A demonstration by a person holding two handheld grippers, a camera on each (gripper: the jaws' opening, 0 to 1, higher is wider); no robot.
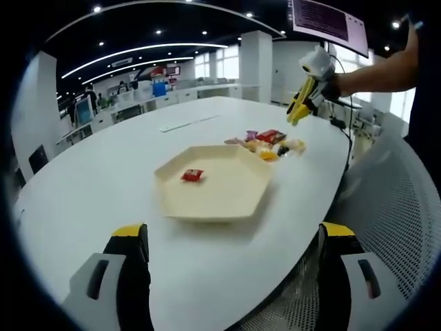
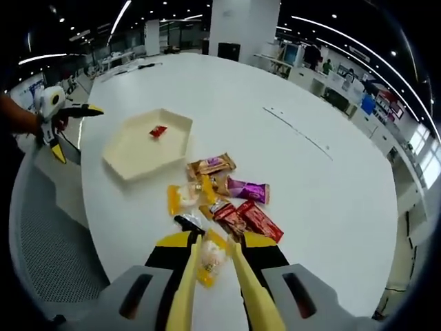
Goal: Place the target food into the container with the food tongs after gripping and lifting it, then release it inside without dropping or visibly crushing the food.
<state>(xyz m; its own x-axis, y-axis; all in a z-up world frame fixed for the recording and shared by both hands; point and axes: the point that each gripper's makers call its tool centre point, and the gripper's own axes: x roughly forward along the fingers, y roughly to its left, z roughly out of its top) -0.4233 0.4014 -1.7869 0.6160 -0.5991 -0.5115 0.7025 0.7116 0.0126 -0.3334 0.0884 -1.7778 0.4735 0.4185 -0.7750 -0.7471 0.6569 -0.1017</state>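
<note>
A cream hexagonal tray (image 1: 227, 189) (image 2: 138, 148) lies on the white table and holds one small red packet (image 1: 192, 175) (image 2: 158, 131). Beyond it is a pile of wrapped snacks (image 1: 272, 143) (image 2: 231, 200). My right gripper (image 2: 215, 241) is shut on yellow food tongs (image 2: 253, 296). Between the tong arms sits a yellow packet (image 2: 210, 261), just in front of the pile. From the left gripper view, the right gripper (image 1: 303, 103) hangs above the table past the pile, held by a hand. My left gripper (image 1: 234, 238) (image 2: 76, 131) is open with nothing in it, near the table edge before the tray.
The white oval table (image 1: 103, 179) (image 2: 324, 179) is large, with its curved edge close to both grippers. A grey mesh chair (image 1: 393, 207) (image 2: 55, 234) stands beside that edge. A monitor (image 1: 327, 21) hangs overhead, and office desks line the background.
</note>
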